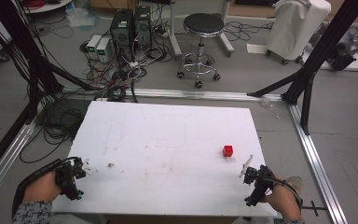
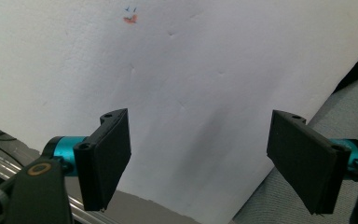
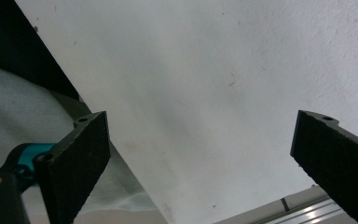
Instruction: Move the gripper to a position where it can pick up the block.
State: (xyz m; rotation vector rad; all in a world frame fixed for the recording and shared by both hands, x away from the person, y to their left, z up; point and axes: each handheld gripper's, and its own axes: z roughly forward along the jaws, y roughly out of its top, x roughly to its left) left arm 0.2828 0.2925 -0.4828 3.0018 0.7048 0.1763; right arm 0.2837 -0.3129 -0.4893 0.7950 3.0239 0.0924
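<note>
The white rectangular foam-topped bench (image 1: 168, 140) carries a small red cube (image 1: 228, 150), which sits toward the bench's right side, apart from both tongs and nearer the front edge than the far one; a small brownish mark (image 1: 110, 165) lies on the bench's left part, well apart from the cube.

The left tongs (image 1: 85, 166), black with teal fittings, are held in the person's left hand (image 1: 44, 186) at the bench's front left corner, far to the left of the cube; in the left gripper view the left tongs (image 2: 198, 158) stand wide apart with nothing between the two black jaws, over bare white surface; an orange and blue mark (image 2: 130, 17) shows on the bench beyond them.

The right tongs (image 1: 246, 167) are held in the person's right hand (image 1: 284, 198) at the bench's front right corner, near the cube and on its near-right side, not touching it; in the right gripper view the right tongs (image 3: 200, 158) are likewise spread wide and hold nothing, over bare white bench with its edge running slantwise behind the left jaw.

Beyond the bench, on the grey floor (image 1: 261, 70), stand a black round stool on castors (image 1: 203, 42), two black computer towers (image 1: 130, 28) amid tangled cables, and a white covered machine on wheels (image 1: 296, 28), all well behind the cube.
</note>
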